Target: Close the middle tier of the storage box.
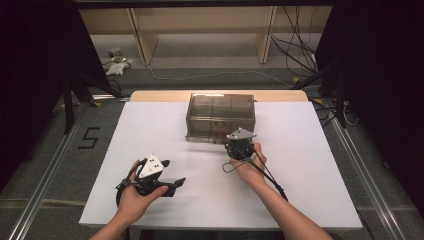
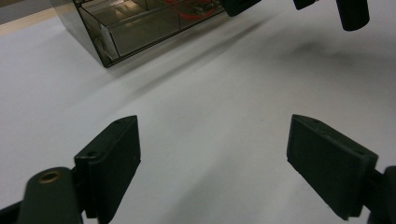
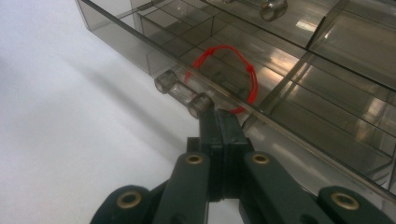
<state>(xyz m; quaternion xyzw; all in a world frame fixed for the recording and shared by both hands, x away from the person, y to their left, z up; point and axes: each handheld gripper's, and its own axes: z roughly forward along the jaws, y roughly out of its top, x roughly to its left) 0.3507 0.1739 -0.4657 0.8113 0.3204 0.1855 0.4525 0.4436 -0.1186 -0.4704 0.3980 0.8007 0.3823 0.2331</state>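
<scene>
Right gripper view: drawer handle (image 3: 183,94) against right gripper (image 3: 223,122) tips.

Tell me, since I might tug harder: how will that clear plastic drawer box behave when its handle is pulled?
The drawer box looks thin-walled and nearly empty, so probably light; it may slide on the smooth white table rather than open. The right gripper sits shut by the small round handle, which looks glossy and could slip.

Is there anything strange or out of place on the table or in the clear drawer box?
Nothing looks damaged or spilled. The drawer box sits square on the white table; its lower drawer is pulled slightly out. The right gripper is shut beside the drawer's clear handle. A red band lies inside.
</scene>
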